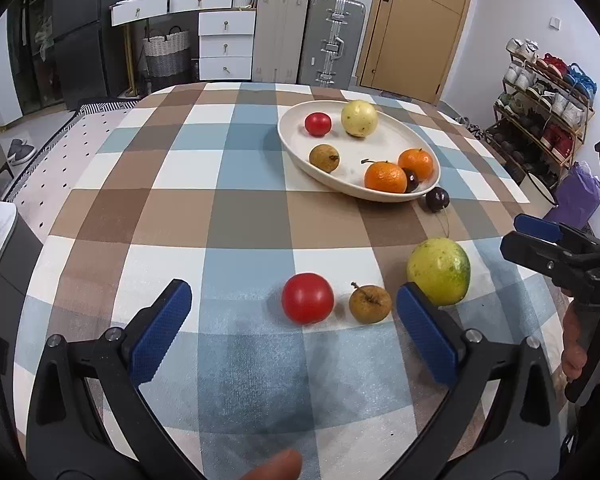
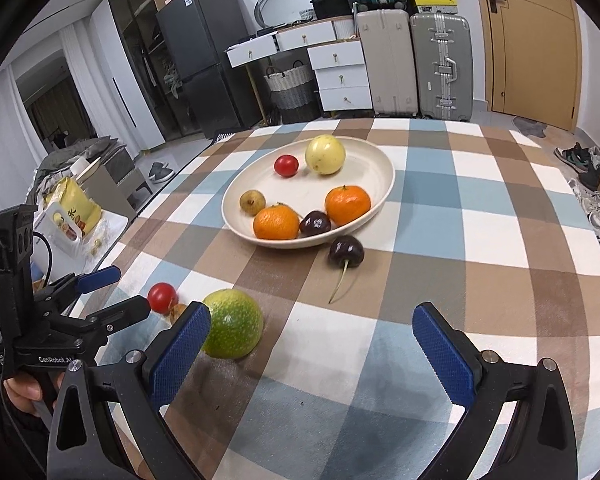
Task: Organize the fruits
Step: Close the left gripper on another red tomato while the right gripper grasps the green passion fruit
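The left gripper [image 1: 294, 312] hovered low over the checked tablecloth [image 1: 236, 216], its blue-padded fingers [image 1: 160, 332] spread wide and holding nothing; a fingertip [image 1: 276, 470] showed at the bottom edge of its view. Between and just ahead of those fingers lay a red tomato [image 1: 307, 303] and, just beside it, a small brown fruit [image 1: 369, 303], while a green-yellow fruit [image 1: 438, 271] sat just past the right-hand finger. The right gripper [image 2: 312, 344] was likewise held low with its jaws apart and empty, gripped by a hand [image 1: 580, 344] at the trigger; the green-yellow fruit lay beside its left finger [image 2: 180, 354], and a dark cherry [image 2: 345, 251] with a long stem lay farther ahead on the cloth, just outside the rim of the cream plate [image 2: 374, 160]. On the plate were two oranges [image 2: 347, 205], another dark cherry [image 2: 315, 223] between them, a small brown fruit [image 2: 252, 202], a small red tomato [image 2: 286, 165] and a pale yellow round fruit [image 2: 325, 154].
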`<move>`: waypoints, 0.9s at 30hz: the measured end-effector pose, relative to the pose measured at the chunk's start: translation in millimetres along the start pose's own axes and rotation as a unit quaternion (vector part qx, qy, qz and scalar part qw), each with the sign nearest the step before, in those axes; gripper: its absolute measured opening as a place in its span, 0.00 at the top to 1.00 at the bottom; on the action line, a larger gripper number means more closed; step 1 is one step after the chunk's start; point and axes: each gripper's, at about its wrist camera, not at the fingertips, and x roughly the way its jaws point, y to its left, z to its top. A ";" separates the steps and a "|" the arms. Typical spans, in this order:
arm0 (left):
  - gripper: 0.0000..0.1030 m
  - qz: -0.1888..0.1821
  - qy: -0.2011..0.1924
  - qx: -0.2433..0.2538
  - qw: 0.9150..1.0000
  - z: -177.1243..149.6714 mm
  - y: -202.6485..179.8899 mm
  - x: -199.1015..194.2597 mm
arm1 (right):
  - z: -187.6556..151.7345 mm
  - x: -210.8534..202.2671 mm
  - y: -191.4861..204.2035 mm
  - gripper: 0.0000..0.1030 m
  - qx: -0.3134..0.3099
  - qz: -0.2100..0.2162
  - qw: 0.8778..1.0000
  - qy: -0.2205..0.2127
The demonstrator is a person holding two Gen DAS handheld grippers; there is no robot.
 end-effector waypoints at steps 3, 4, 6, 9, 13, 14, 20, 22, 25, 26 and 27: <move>0.01 0.004 0.006 -0.005 1.000 -1.9 3.9 3.4 | -2.7 4.3 3.3 0.00 -0.002 0.005 1.000 0.007; 0.01 0.004 0.009 -0.007 1.000 -2.7 5.4 4.8 | -3.9 6.4 4.9 0.00 -0.005 0.006 1.000 0.010; 0.01 0.006 0.014 -0.011 1.000 -4.5 8.8 7.8 | -5.5 10.0 7.9 0.00 -0.009 0.008 1.000 0.015; 0.01 0.007 0.018 -0.020 1.000 -6.6 13.7 11.7 | -7.7 15.5 12.6 0.00 -0.014 0.011 1.000 0.022; 0.01 0.012 0.023 -0.026 0.999 -7.8 18.9 17.0 | -10.3 19.4 17.1 0.00 -0.022 0.014 0.999 0.029; 0.01 0.012 0.024 -0.026 0.999 -8.4 20.2 17.4 | -10.9 20.4 18.1 0.00 -0.024 0.014 0.999 0.030; 0.04 0.009 0.041 -0.038 0.998 -10.0 25.9 27.3 | -12.4 29.3 22.1 0.00 -0.034 0.012 0.999 0.039; 0.05 0.007 0.044 -0.036 0.998 -10.7 25.1 29.4 | -13.0 32.3 24.6 0.00 -0.041 0.011 0.998 0.043; 0.08 0.010 0.045 -0.028 0.999 -10.2 23.2 31.2 | -14.1 37.6 27.6 0.00 -0.045 0.015 0.998 0.050; 0.10 0.013 0.045 -0.025 0.999 -9.9 22.8 31.6 | -14.4 39.7 28.7 0.00 -0.046 0.015 0.997 0.053; 0.11 0.015 0.045 -0.023 0.999 -9.2 22.1 32.3 | -14.6 42.5 30.2 0.00 -0.048 0.015 0.997 0.057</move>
